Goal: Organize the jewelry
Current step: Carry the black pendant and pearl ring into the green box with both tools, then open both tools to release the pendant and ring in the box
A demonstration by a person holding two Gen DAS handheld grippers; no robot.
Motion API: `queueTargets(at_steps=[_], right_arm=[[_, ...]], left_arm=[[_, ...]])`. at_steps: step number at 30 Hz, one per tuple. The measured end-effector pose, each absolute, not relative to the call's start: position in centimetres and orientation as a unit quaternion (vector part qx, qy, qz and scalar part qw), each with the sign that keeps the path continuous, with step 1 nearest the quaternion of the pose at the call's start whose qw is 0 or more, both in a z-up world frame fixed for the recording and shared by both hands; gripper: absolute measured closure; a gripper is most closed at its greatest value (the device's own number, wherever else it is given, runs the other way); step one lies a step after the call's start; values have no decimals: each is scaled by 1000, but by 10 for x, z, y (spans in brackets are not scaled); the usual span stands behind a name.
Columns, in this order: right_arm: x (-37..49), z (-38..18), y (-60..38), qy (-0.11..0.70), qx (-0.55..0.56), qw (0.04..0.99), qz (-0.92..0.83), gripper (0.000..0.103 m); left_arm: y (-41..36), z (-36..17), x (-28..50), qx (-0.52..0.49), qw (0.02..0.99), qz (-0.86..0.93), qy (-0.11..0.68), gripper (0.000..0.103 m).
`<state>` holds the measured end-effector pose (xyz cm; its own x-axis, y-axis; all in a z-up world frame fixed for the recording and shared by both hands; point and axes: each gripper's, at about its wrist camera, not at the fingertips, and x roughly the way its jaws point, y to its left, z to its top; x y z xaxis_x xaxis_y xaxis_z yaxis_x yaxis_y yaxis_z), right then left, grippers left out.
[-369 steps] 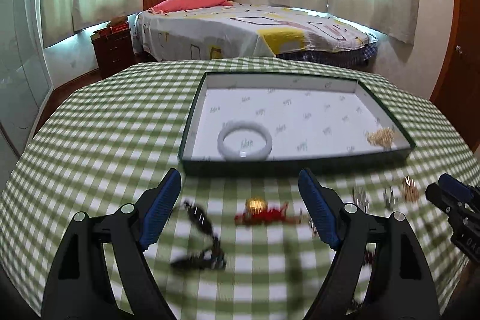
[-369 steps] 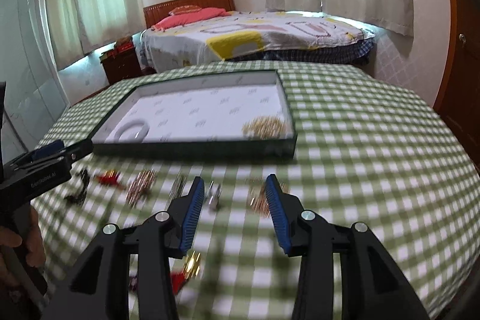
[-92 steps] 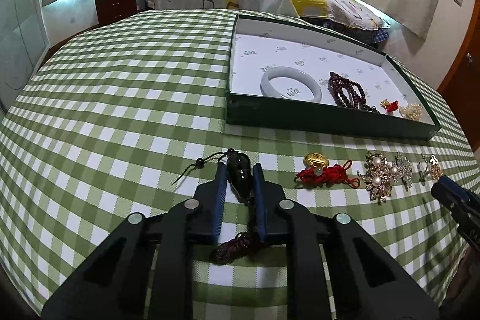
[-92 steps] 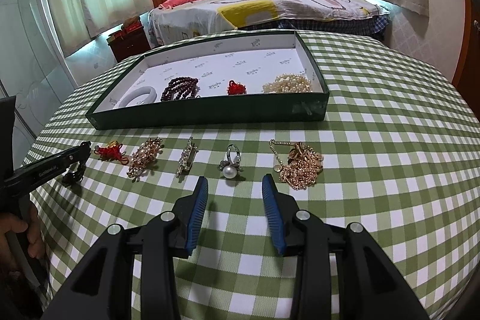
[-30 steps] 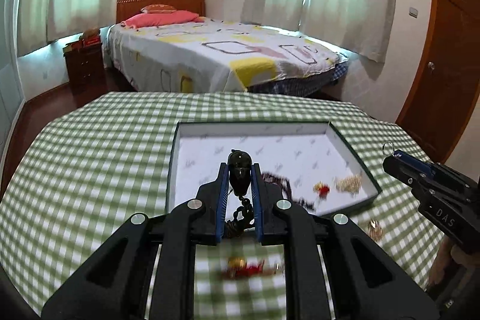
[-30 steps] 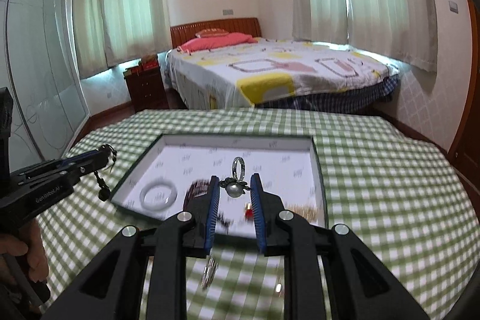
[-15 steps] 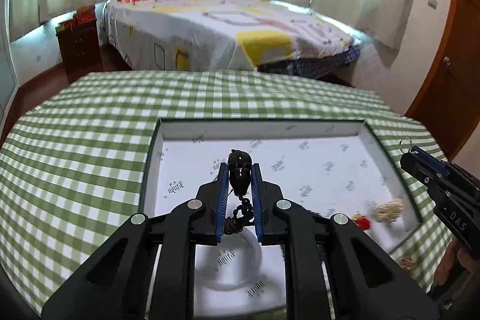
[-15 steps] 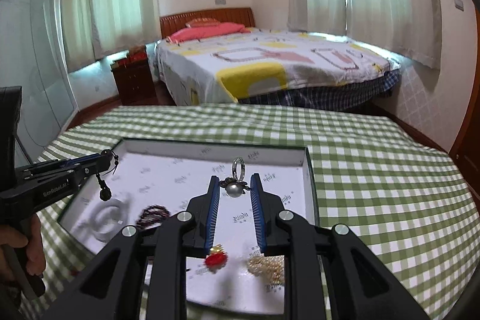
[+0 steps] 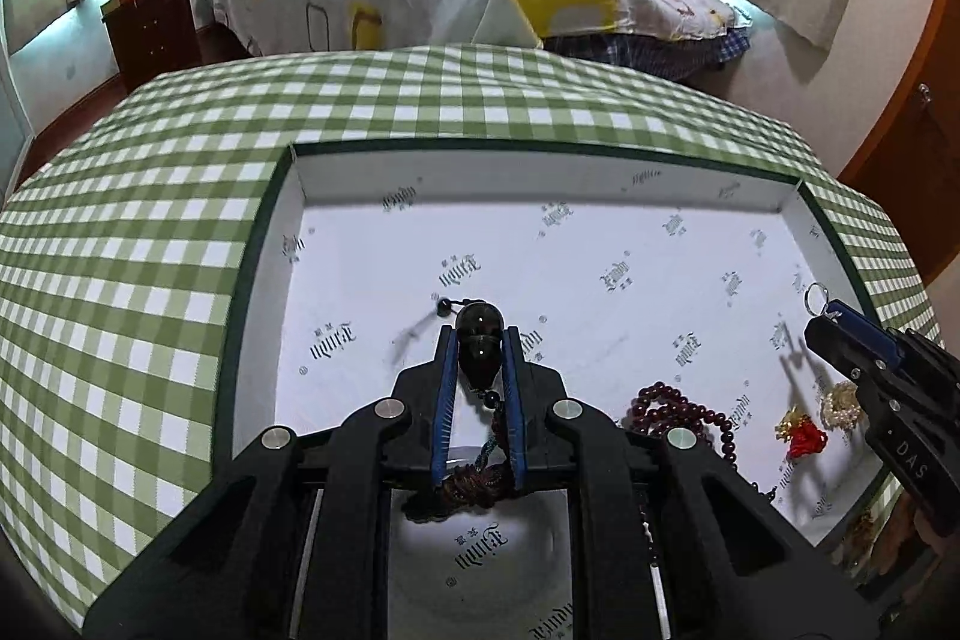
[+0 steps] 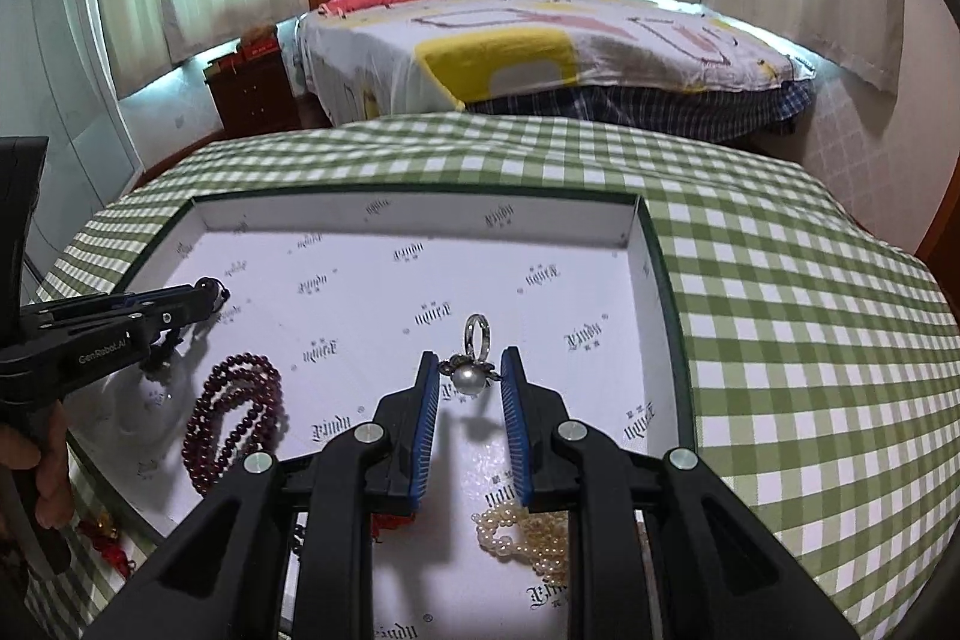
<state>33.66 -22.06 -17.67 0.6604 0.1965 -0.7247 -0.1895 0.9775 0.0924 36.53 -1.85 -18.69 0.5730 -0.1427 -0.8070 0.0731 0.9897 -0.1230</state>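
Observation:
My left gripper (image 9: 479,340) is shut on a dark pendant (image 9: 479,347) with a beaded cord, held over the left part of the green-rimmed tray (image 9: 252,244). It also shows in the right wrist view (image 10: 204,298). My right gripper (image 10: 469,370) is shut on a pearl ring (image 10: 469,375) above the tray's right half (image 10: 657,244); its tip shows in the left wrist view (image 9: 831,316). In the tray lie a dark red bead bracelet (image 10: 237,415), a pearl strand (image 10: 528,532), a red charm (image 9: 801,436) and a white bangle (image 9: 480,538) under my left gripper.
The tray sits on a round table with a green checked cloth (image 10: 780,340). A red and gold charm (image 10: 105,538) lies on the cloth at the tray's near left. A bed (image 10: 540,40) and a wooden nightstand (image 10: 252,94) stand behind the table.
Both grippers have moved lower and further over the tray, still holding the pendant and the ring.

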Motion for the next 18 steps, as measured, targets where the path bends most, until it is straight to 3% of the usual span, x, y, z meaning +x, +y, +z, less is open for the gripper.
queueTargets(at_steps=[9, 15, 18], right_arm=[[340, -188, -223, 421, 9, 901, 105, 81], [339, -186, -225, 414, 15, 904, 107, 78], [334, -182, -227, 406, 16, 908, 105, 69]], left_arm=[[-23, -188, 375, -26, 879, -57, 473, 87], [-22, -186, 377, -33, 881, -55, 469, 72], [-20, -184, 372, -35, 883, -57, 464, 64]])
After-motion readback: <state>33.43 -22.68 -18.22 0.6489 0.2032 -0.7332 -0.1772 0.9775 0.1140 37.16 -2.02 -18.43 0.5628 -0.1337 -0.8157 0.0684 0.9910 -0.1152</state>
